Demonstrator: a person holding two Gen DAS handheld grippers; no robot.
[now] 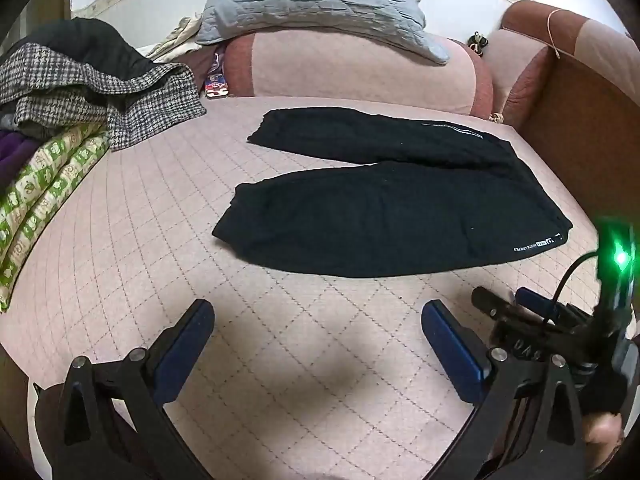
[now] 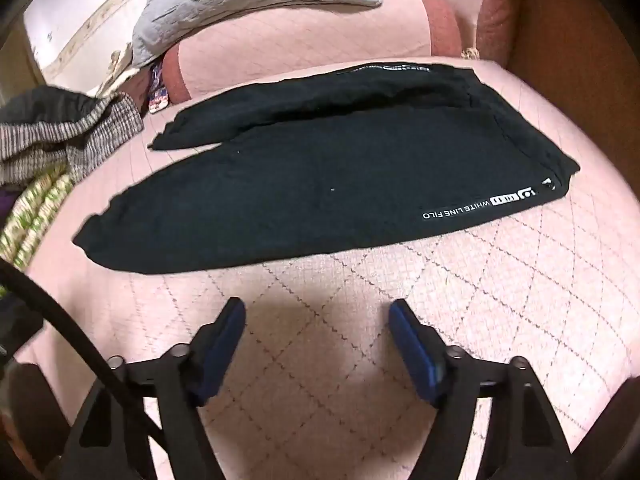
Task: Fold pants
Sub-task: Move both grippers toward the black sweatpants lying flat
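Observation:
Black pants (image 1: 380,216) lie flat on the pink quilted bed cover (image 1: 160,240), waist to the right, both legs stretching left with a narrow gap between them. White lettering (image 2: 456,209) runs along the near edge by the waist. My left gripper (image 1: 318,308) hovers open over bare quilt, short of the near leg (image 1: 280,224). The right gripper (image 2: 317,307) is open too, nothing between its blue pads (image 2: 412,344), just short of the pants (image 2: 320,176) near edge. The right gripper's body with a green light (image 1: 620,258) shows at the right of the left wrist view.
A heap of clothes, houndstooth fabric (image 1: 100,96) and a green patterned blanket (image 1: 44,200) crowds the left side. A pink bolster (image 1: 352,72) with a grey pillow (image 1: 320,0) lies behind the pants. A brown wooden bed frame (image 1: 580,120) bounds the right.

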